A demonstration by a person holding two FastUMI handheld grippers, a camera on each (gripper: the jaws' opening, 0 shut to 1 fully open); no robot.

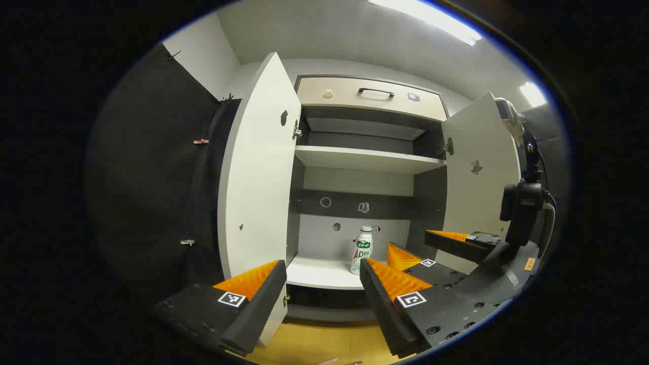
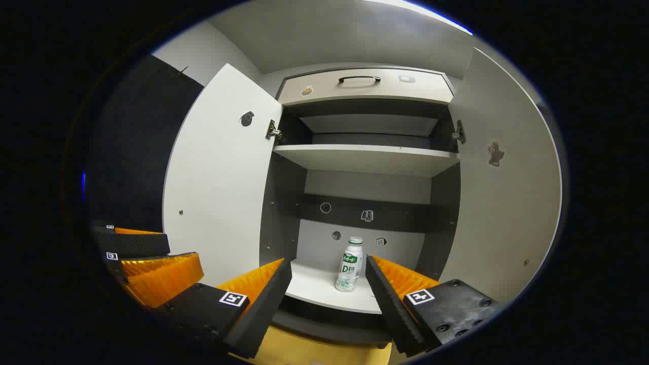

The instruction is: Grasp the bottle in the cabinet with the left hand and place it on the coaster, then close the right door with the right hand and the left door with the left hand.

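Observation:
A small white bottle (image 1: 362,251) with a green label and white cap stands upright on the lower shelf (image 1: 319,274) of the open cabinet, right of middle. My left gripper (image 1: 323,268) is open in front of the cabinet, short of the shelf, holding nothing. In the left gripper view my right gripper (image 1: 409,239) hangs to its right, open, by the right door (image 1: 479,172). In the right gripper view the bottle (image 2: 350,266) stands between and beyond my right gripper's (image 2: 328,263) open fingers, and my left gripper (image 2: 177,251) is at the lower left, open.
Both white doors stand wide open, with the left door (image 1: 258,167) close to my left finger. An upper shelf (image 1: 365,159) and a drawer with a dark handle (image 1: 375,93) sit above. A yellow wooden surface (image 1: 314,344) lies below the cabinet.

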